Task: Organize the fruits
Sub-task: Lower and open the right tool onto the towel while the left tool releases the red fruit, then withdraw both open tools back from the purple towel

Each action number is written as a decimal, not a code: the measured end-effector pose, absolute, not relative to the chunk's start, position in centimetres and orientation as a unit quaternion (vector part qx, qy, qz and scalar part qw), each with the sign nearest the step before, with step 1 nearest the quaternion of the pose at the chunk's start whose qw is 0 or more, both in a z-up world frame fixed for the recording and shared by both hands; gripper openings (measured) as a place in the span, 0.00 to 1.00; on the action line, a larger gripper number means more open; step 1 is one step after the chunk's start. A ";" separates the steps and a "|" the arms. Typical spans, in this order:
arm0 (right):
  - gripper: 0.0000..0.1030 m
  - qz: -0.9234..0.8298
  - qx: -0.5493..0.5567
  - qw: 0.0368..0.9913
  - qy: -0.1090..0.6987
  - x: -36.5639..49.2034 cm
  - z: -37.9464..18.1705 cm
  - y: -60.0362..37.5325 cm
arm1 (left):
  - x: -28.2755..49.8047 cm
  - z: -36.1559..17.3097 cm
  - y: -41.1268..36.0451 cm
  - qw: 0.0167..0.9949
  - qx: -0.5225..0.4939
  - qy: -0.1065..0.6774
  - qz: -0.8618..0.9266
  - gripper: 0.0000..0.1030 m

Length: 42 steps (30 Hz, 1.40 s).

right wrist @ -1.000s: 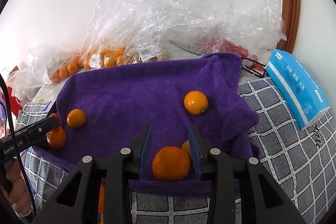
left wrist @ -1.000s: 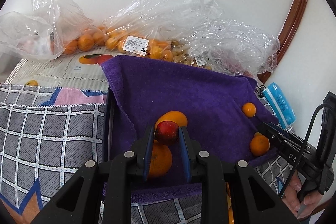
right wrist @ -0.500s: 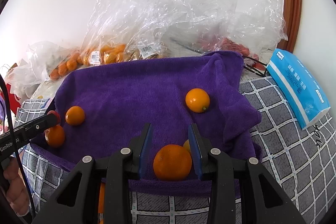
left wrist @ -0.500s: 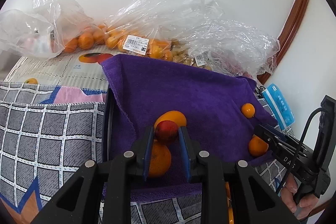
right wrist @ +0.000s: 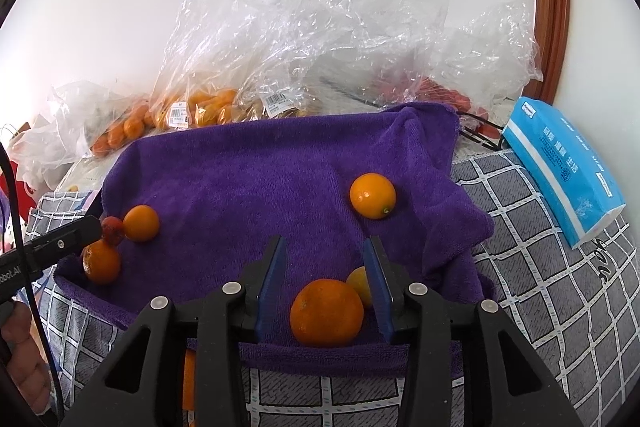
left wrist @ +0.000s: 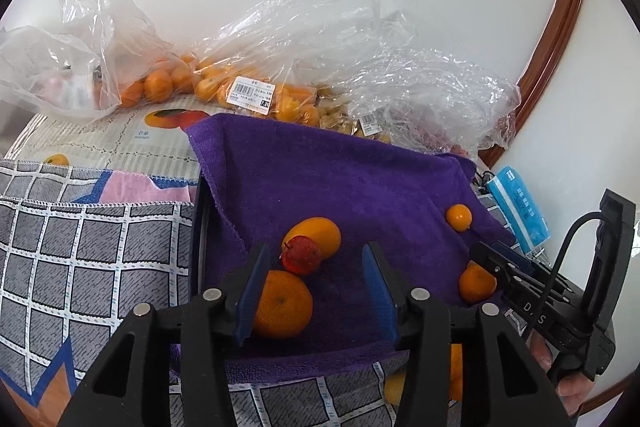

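So here's where we're at with the fruit sorting: our left gripper (left wrist: 314, 283) is opening up right now, and the small red fruit (left wrist: 301, 255) sits between the blue pads without either one pressing on it, so it's resting on the purple towel (left wrist: 340, 179) on its own. It's tucked against the oval orange fruit (left wrist: 316, 237) just behind it and sits right above the big round orange (left wrist: 282, 305), which is partly hidden behind the left pad. From that gripper's point of view the red one lies straight ahead but hugging the left pad, with a wide gap on the right side. Our right gripper (right wrist: 326, 285) is opening too, and the orange (right wrist: 327, 311) between its jaws is lying on the towel, nearer the right pad; we can't see either pad squeezing it. A smaller yellowish fruit (right wrist: 359, 285) peeks out behind it, touching or nearly touching that right pad. The loose orange (right wrist: 373, 195) further up the towel is ahead and a bit right of the right gripper, well apart from the left one, so we reckon the right hand is the natural pick for it. Fruit has no real long axis here except the oval one, which lies roughly crosswise to the left jaws.
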State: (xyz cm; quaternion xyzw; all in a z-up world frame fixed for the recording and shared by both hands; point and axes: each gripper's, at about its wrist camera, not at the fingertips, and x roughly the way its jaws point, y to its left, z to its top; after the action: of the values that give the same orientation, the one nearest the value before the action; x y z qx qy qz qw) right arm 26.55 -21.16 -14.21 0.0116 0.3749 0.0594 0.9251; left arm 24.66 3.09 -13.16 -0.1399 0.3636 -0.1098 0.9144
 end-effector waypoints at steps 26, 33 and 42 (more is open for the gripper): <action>0.44 0.028 0.024 0.939 0.343 24.0 -12.4 -21.0 | 22.0 -9.1 2.5 0.928 -0.144 0.317 -0.134 0.64; 0.44 0.040 0.039 0.928 0.369 20.7 -11.7 -20.9 | 20.1 -7.9 2.5 0.928 -0.121 0.330 -0.121 0.65; 0.45 0.042 0.053 0.925 0.373 17.4 -12.8 -19.7 | 16.8 -10.2 5.1 0.918 -0.103 0.363 -0.119 0.65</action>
State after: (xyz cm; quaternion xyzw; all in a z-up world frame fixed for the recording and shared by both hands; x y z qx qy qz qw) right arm 17.42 -19.73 -12.82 0.0533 0.3728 0.0421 0.9254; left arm 16.82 5.07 -10.18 -0.1034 0.3631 -0.1186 0.9183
